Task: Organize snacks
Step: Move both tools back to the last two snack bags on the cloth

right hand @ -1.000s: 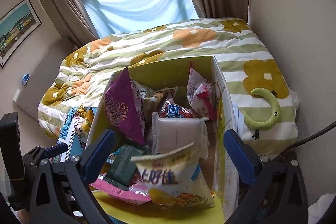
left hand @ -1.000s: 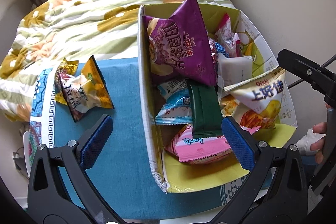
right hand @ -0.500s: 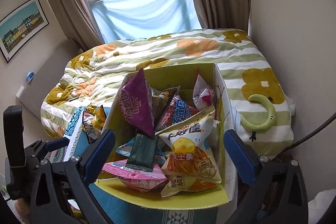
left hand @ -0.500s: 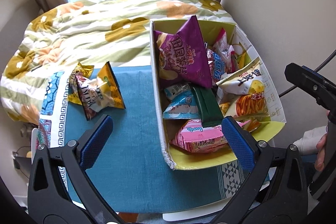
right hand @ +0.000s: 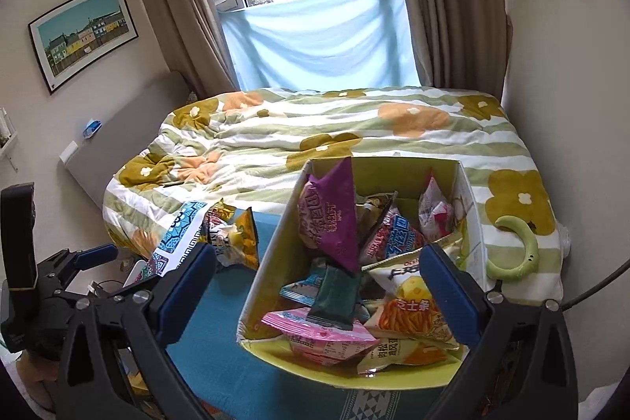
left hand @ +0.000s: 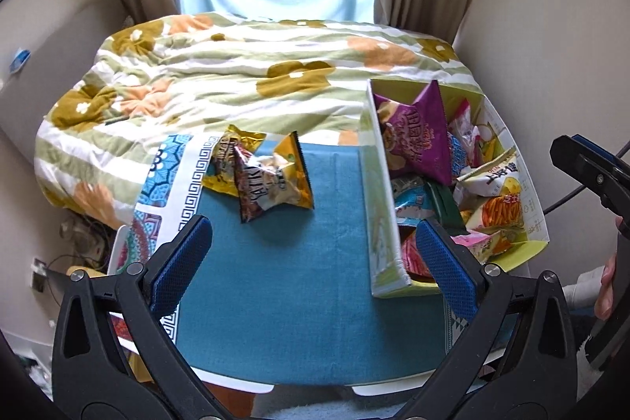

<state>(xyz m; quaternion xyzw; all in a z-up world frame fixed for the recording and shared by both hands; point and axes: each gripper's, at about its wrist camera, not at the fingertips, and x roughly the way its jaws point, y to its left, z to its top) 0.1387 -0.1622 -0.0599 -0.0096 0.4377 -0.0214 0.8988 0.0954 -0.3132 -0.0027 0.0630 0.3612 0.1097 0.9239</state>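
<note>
A yellow-lined cardboard box (left hand: 380, 191) (right hand: 271, 250) full of snack bags stands on the right of the teal tablecloth. A purple chip bag (left hand: 419, 132) (right hand: 334, 219) leans upright inside, with a dark green packet (right hand: 334, 298), a pink packet (right hand: 315, 333) and a white-and-yellow chip bag (left hand: 498, 180) (right hand: 409, 302) around it. Two yellow snack bags (left hand: 271, 180) (right hand: 232, 235) lie on the cloth left of the box. My left gripper (left hand: 313, 264) hangs open and empty over the cloth, near the table's front. My right gripper (right hand: 319, 292) is open and empty before the box's near end.
The table (left hand: 275, 302) carries a teal cloth with a patterned border and butts against a bed with a flowered quilt (left hand: 236, 81). A green crescent-shaped toy (right hand: 516, 254) lies on the quilt right of the box. A wall stands close on the right.
Both grippers have pulled back and risen away from the box, so more of the table and bed shows. The white-and-yellow chip bag dropped into the box. Both stay open.
</note>
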